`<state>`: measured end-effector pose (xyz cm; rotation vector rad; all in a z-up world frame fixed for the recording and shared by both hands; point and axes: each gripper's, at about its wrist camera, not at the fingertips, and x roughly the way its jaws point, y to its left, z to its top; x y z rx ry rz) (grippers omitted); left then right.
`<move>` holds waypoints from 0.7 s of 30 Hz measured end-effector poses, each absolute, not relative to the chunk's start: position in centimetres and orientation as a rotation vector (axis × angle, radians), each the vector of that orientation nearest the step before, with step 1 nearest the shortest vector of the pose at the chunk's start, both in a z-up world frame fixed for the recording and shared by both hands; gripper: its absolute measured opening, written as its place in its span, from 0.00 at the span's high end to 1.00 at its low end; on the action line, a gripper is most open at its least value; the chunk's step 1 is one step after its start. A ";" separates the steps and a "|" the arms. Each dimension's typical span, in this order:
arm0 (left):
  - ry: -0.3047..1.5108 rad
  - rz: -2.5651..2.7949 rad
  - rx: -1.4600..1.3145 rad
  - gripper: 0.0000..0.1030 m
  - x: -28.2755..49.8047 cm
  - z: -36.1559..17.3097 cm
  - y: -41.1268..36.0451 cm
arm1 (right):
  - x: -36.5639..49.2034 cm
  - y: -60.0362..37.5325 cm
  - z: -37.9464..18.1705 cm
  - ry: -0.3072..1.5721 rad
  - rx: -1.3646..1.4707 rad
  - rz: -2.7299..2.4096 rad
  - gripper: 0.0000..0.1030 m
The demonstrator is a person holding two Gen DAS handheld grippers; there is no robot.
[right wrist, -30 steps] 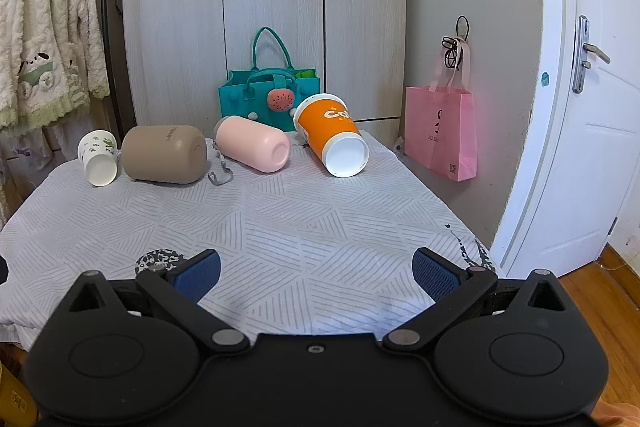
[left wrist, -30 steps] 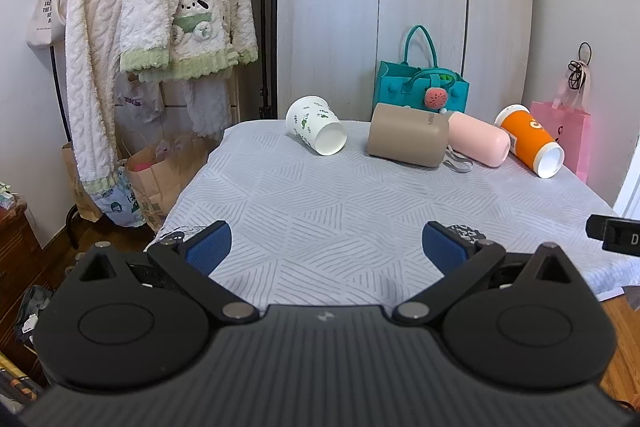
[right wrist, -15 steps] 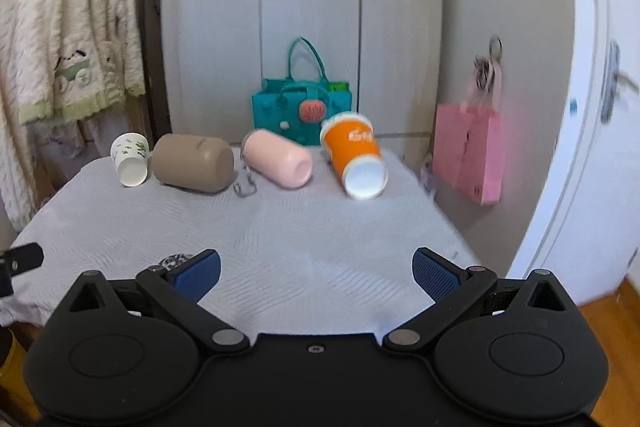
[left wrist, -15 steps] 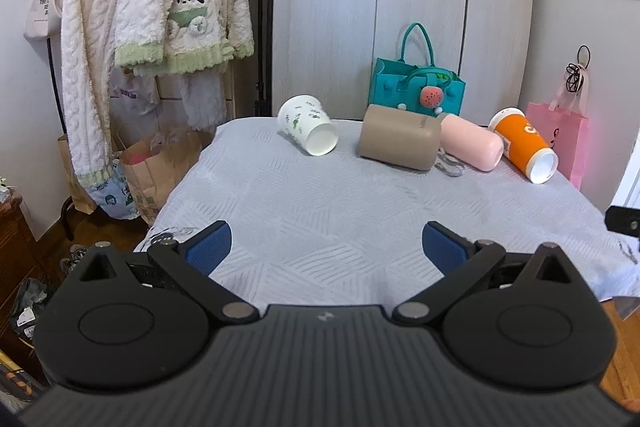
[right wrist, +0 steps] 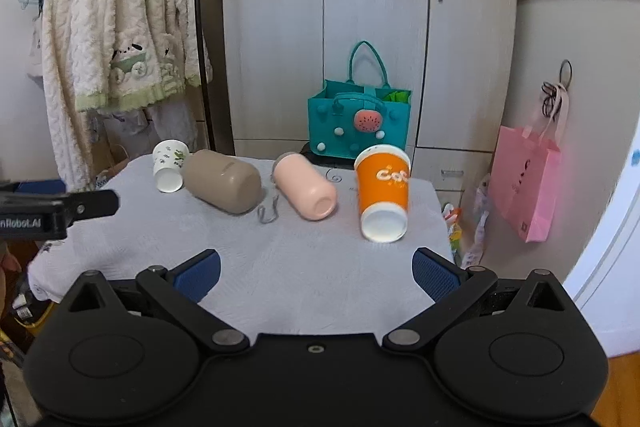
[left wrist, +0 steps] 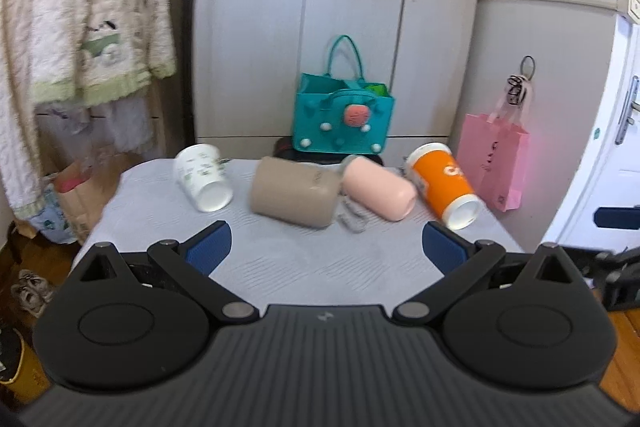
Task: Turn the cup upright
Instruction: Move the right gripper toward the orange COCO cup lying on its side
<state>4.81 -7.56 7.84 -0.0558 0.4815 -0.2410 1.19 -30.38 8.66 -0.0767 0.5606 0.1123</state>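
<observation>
Four cups lie on their sides in a row along the far half of the table [right wrist: 280, 279], which is draped in a pale grey textured cloth. From left to right you have a small white paper cup with green print [left wrist: 203, 177], a wide beige tumbler [left wrist: 294, 197], a pink tumbler [left wrist: 378, 191] with a grey cord loop beside it, and an orange paper cup [right wrist: 383, 193] with its white base towards you.

Your left gripper [left wrist: 326, 247] and right gripper [right wrist: 316, 273] both hang short of the row with the jaws spread wide and nothing between them.

The two paper cups look light and thin-walled, so they will likely crush or skid if you squeeze hard; take them across the middle of the tapered wall, gently. The beige and pink tumblers look rigid, smooth and heavier, likely slippery and prone to rolling. The beige one may nearly fill your jaws, so grip it squarely mid-body.
</observation>
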 end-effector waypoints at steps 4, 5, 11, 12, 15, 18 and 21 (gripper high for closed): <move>0.513 -0.289 -0.037 0.00 6.4 8.2 -9.9 | 3.1 -30.5 8.5 0.568 -0.152 0.136 0.00; 0.518 -0.297 -0.039 0.00 6.7 8.2 -10.4 | 3.6 -30.7 8.4 0.577 -0.153 0.144 0.00; 0.548 -0.322 -0.042 0.00 8.3 8.0 -12.9 | 6.8 -31.9 7.2 0.597 -0.157 0.203 0.01; 0.556 -0.325 -0.052 0.00 8.7 8.0 -13.2 | 7.3 -32.1 6.9 0.597 -0.153 0.217 0.03; 0.587 -0.348 -0.087 0.00 10.4 7.7 -14.1 | 8.7 -33.0 6.5 0.600 -0.133 0.253 0.06; 0.609 -0.365 -0.104 0.00 12.0 7.5 -15.0 | 10.4 -33.6 6.3 0.598 -0.119 0.279 0.06; 0.620 -0.360 -0.116 0.00 13.2 7.2 -15.4 | 12.3 -33.8 6.0 0.606 -0.136 0.291 0.06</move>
